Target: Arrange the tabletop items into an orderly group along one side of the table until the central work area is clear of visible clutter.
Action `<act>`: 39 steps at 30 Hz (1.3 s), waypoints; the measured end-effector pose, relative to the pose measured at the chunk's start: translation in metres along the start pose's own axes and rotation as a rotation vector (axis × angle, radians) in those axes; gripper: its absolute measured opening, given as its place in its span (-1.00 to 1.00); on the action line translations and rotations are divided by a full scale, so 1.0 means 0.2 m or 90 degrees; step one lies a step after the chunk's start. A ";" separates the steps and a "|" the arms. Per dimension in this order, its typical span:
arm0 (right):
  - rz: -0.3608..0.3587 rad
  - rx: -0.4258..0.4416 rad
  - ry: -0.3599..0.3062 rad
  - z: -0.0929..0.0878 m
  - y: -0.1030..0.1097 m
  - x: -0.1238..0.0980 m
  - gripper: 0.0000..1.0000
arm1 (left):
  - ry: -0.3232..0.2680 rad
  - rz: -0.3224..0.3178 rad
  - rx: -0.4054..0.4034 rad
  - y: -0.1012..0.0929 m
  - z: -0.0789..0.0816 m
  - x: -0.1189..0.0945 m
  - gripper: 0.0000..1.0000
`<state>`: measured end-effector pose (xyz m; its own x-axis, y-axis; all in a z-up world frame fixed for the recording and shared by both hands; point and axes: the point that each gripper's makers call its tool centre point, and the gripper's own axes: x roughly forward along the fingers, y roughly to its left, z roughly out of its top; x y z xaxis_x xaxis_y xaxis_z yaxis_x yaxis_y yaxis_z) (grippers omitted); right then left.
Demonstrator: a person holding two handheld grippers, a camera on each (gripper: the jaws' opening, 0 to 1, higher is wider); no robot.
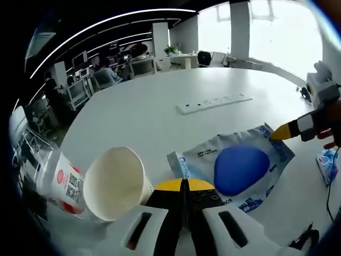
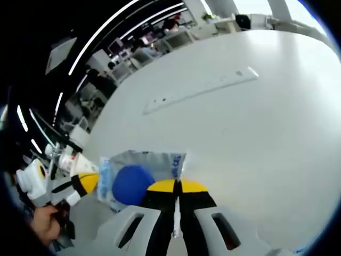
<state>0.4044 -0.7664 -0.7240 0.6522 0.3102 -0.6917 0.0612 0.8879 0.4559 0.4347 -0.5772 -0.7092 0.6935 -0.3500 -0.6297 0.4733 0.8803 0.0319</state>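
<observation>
A clear packet [image 1: 240,165] with blue print and a round blue pad inside lies on the white table [image 1: 144,112]. My left gripper [image 1: 184,185] is shut, its yellow tips meeting right at the packet's near left corner. My right gripper [image 1: 278,132] comes in from the right with its yellow tip pinched on the packet's far right corner. In the right gripper view the packet [image 2: 133,181] runs down into my shut right gripper [image 2: 176,186], and my left gripper [image 2: 85,184] sits against its left edge.
A paper cup [image 1: 114,184] lies on its side left of my left jaws, beside a tipped plastic bottle [image 1: 58,184] with a red label. A white power strip [image 1: 213,103] lies farther out. A small blue packet [image 1: 327,165] sits at the right. A hand [image 2: 45,224] shows.
</observation>
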 end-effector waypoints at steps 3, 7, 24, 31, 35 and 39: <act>0.001 0.000 -0.001 0.01 0.00 0.02 -1.00 | -0.003 0.003 0.003 0.01 0.00 0.00 -1.00; 0.000 -0.005 0.002 0.03 0.01 0.03 -1.00 | -0.006 0.004 0.008 0.01 0.02 0.00 -1.00; 0.001 0.002 0.002 0.03 0.00 0.04 -1.00 | 0.002 0.011 0.022 0.02 -0.01 -0.01 -1.00; 0.005 -0.007 0.000 0.02 0.00 0.04 -1.00 | 0.015 0.017 0.021 0.02 -0.03 -0.01 -0.89; 0.008 0.003 -0.002 0.02 0.00 0.04 -1.00 | 0.021 0.014 0.017 0.01 -0.05 -0.01 -0.77; 0.008 -0.003 0.001 0.02 0.00 0.03 -1.00 | 0.032 0.014 0.007 0.01 -0.08 0.00 -0.75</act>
<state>0.4117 -0.7649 -0.7262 0.6511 0.3225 -0.6870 0.0491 0.8855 0.4621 0.4277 -0.5698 -0.7215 0.6761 -0.3132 -0.6669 0.4638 0.8842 0.0549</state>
